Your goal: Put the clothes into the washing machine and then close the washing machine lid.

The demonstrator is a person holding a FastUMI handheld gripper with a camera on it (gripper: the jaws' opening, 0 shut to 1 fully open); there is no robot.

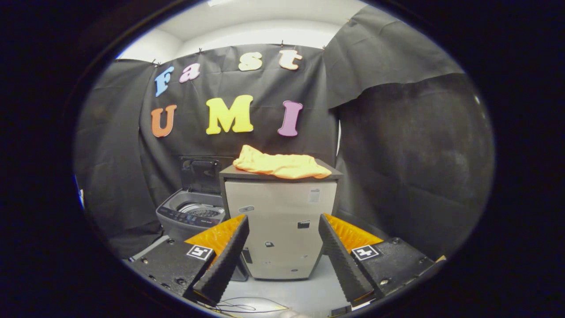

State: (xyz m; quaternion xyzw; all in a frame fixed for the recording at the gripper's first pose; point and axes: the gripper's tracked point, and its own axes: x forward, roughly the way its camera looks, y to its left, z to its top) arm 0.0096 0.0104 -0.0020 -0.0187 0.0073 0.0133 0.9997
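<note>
I have the gripper [282, 251] spread wide with nothing between its fingers [223, 260], and it sits well back from everything I need. The orange clothes [280, 164] lie in a loose heap on the dark top of a pale cabinet [280, 229], straight ahead and above the fingertips. The washing machine [192, 214] stands just beside that cabinet on its left, lower down, with its lid [201, 174] propped upright and the drum open.

My worries from here: the cloth is limp and bunched, so I judge a shallow pinch could catch just a fold and let the rest trail or slip off the cabinet's edge onto the floor. The cabinet top is higher than the machine's opening, so carrying the cloth across and down risks snagging it on the cabinet corner or draping it over the machine's control panel [183, 217] rather than into the drum. The raised lid stands close behind the opening; a careless swing could knock it shut before the cloth is in.

The gripper looks level, pointing squarely at the cabinet front, fingers roughly symmetrical on either side of it. It sits below the cloth's height, so I expect to need to rise and go forward before grasping.
</note>
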